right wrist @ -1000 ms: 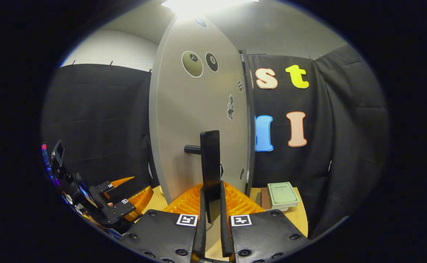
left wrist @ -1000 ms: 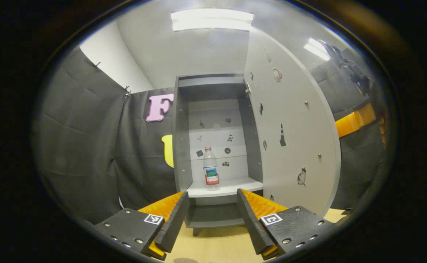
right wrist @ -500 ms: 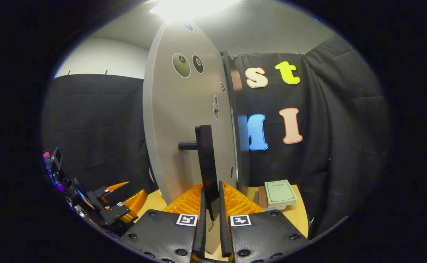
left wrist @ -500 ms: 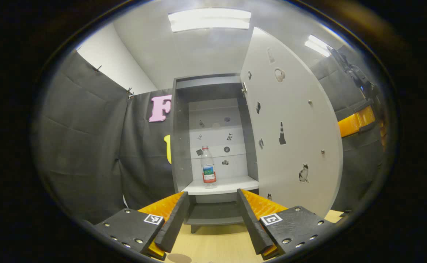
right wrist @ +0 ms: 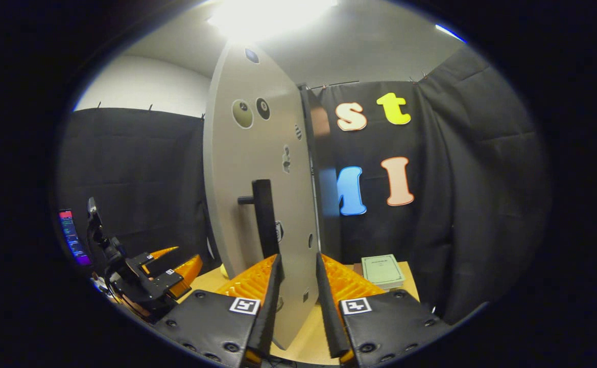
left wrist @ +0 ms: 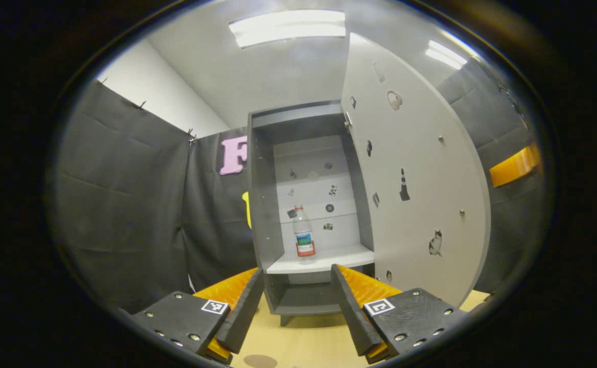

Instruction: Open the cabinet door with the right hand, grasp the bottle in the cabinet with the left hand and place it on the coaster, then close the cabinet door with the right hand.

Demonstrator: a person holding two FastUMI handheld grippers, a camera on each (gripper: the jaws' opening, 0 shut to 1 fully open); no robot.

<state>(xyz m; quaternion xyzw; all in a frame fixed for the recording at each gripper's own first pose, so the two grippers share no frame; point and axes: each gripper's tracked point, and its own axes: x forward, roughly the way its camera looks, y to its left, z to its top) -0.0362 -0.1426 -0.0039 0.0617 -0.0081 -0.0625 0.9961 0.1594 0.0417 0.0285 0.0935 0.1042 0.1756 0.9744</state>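
- Left gripper view: my left gripper [left wrist: 292, 301] spread wide, empty. Bottle [left wrist: 304, 238] upright on cabinet [left wrist: 263, 194] shelf, well ahead. Risk: clipping shelf edge or tipping bottle w/ off-centre reach.
- Right gripper view: my right gripper [right wrist: 297, 301] parted, off handle [right wrist: 263, 219]; door [right wrist: 257, 168] open. Risk: door drifts into left arm's path.

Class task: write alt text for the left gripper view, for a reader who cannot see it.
A clear bottle stands upright on a shelf inside a tall grey cabinet whose door is swung wide open to the right. The left gripper, fingers apart, points at it from above a wooden table.
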